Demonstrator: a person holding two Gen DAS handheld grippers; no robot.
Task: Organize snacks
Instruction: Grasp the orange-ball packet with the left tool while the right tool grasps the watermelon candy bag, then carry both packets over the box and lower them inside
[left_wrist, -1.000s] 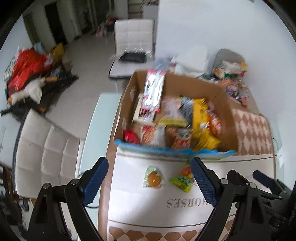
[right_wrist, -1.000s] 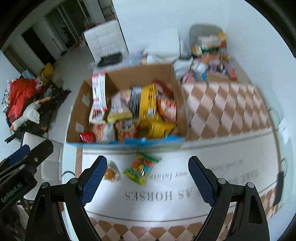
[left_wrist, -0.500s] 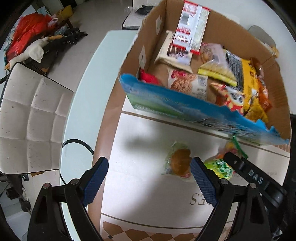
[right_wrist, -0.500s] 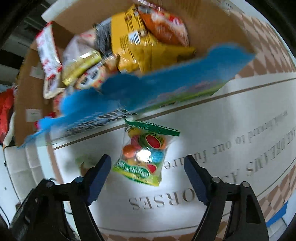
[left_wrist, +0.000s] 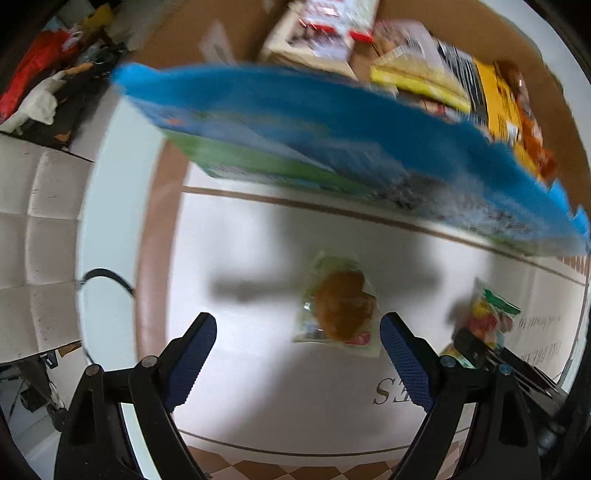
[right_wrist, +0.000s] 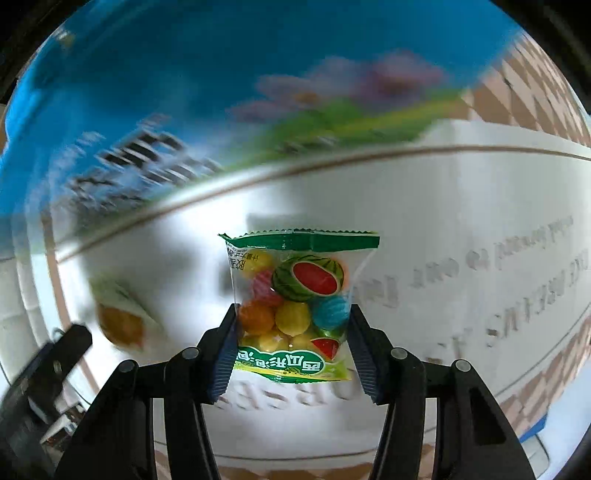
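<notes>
Both grippers have dropped close to the tablecloth since half a second ago: my right gripper now pinches the gum-ball bag by its side edges, so I judge it ready to lift into the snack box just beyond. My left gripper hangs wide open, the pastry packet lying just ahead of its right finger, probably lined up for the next pick.

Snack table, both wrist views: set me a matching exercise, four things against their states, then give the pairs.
Things:
1. left hand-held gripper
2. right hand-held gripper
3. bun packet
4. cardboard box

States:
A. holds many snack packs
B. shut on the fruit candy bag
C. open, nothing between its pads
D. lying flat on the tablecloth

Pairs: 1-C, 2-B, 3-D, 4-A
</notes>
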